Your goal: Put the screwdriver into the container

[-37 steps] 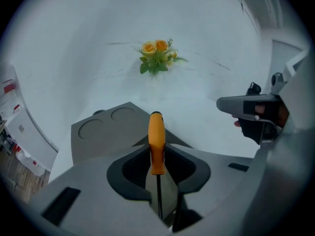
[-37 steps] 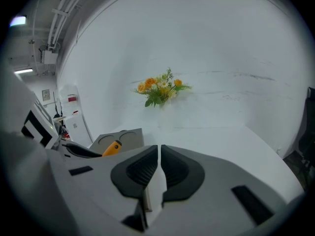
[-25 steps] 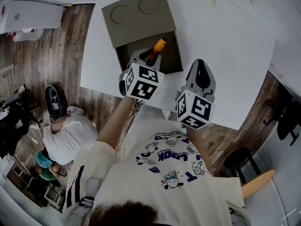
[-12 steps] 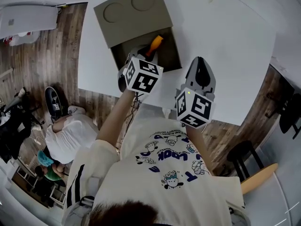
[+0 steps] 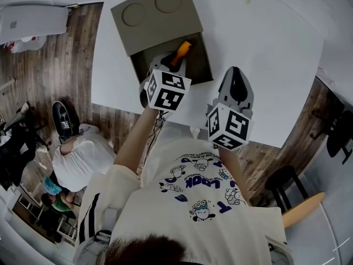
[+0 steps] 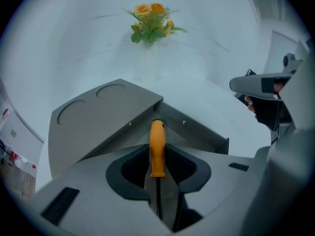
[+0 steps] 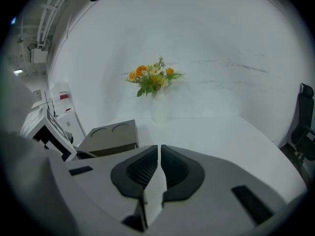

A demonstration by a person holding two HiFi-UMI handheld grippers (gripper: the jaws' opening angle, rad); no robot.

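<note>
The screwdriver (image 5: 180, 52) has an orange handle (image 6: 157, 146) and a thin dark shaft. My left gripper (image 5: 171, 66) is shut on that shaft, and the handle points forward past the jaws (image 6: 157, 157). It hangs over the open compartment (image 5: 194, 65) of the grey container (image 6: 98, 119), whose flat lid part carries two round recesses. My right gripper (image 5: 235, 80) hovers over the white table to the right of the container. Its jaws are shut with nothing between them (image 7: 159, 154). The container (image 7: 110, 137) lies to its left.
A bunch of yellow and orange flowers (image 6: 152, 19) stands at the far side of the white table (image 5: 270, 43). The table's near edge runs just under both grippers. Wooden floor, a person (image 5: 83, 162) at the left and a stool (image 5: 281, 184) lie below.
Almost nothing differs. The head view has shifted slightly, and the left gripper stays over the container's open compartment with the screwdriver. The right gripper has not moved.
</note>
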